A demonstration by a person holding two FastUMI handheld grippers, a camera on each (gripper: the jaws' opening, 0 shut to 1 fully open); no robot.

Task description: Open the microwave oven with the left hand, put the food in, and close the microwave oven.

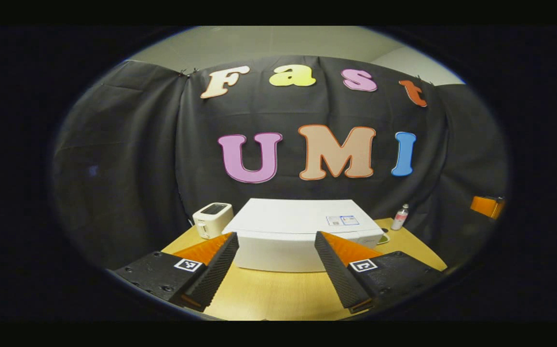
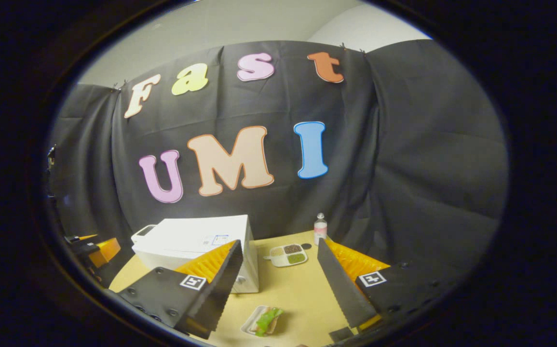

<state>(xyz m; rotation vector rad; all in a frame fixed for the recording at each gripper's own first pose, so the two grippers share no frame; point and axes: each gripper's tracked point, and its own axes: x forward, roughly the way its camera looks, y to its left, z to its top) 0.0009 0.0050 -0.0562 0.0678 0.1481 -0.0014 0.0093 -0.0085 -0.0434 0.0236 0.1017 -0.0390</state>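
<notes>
White and boxy, the microwave oven (image 1: pixel 302 231) sits shut near the middle of the wooden table (image 1: pixel 278 294), a toaster (image 1: pixel 213 219) just beside it on one side and a small bottle (image 1: pixel 400 217) near the booth wall on the other. Your left gripper (image 1: pixel 276 260) hangs in front of it with its fingers spread wide and nothing between them; your right gripper (image 2: pixel 278 274) is likewise agape and empty, held above the food (image 2: pixel 266 321) — a small plate of bread and green leaf lying on the table in front of the oven's near corner, with a divided dish (image 2: pixel 288 254) farther back. Expect the oven to be heavy and rigid, its door stiff on the hinge; where the handle lies cannot be told from either view, so look for the door's edge. The food will likely be light, soft and apt to slide, so take the plate by its rim and keep it level. The oven's long axis runs across the left gripper view, broad face toward you; the plate's runs slantwise in the right gripper view.
</notes>
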